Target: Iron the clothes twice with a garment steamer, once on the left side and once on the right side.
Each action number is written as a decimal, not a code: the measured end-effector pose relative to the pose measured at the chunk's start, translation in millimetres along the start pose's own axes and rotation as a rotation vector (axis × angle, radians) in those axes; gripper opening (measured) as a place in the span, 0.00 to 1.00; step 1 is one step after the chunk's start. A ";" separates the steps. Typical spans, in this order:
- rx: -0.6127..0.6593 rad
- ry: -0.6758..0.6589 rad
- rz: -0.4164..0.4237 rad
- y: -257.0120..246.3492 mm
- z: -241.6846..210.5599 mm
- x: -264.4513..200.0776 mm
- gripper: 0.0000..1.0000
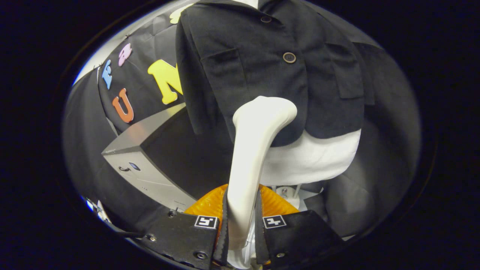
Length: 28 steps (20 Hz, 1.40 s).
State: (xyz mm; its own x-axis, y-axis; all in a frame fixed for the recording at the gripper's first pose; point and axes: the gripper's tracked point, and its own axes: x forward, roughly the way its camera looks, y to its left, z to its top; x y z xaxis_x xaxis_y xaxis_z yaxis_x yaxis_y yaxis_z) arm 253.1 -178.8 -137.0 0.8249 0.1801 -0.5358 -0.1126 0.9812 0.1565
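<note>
My gripper (242,217) is shut on the white handle of the garment steamer (255,150), both fingers (224,221) pressing its sides. The steamer rises ahead of the fingers and its head rests against the lower front of the black short jacket (270,71). The jacket hangs on a white mannequin torso (311,157) and has brown buttons down its middle and a flap pocket on each side. The steamer head sits at the hem, just left of the button line.
A silver box-shaped device (146,161) stands to the left of the mannequin. An orange ribbed base (204,206) lies just beyond the fingers, beneath the steamer. The mannequin's metal stand (285,191) shows under the torso. Black cloth walls surround the booth.
</note>
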 end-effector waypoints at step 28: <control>-0.200 -0.606 -0.117 -36.4 257.7 -226.7 0.31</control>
State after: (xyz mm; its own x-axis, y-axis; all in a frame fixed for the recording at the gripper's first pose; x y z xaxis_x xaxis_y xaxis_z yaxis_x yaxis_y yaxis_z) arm 213.0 -273.1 192.6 0.9978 0.0581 0.0326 -0.0559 0.9964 -0.0638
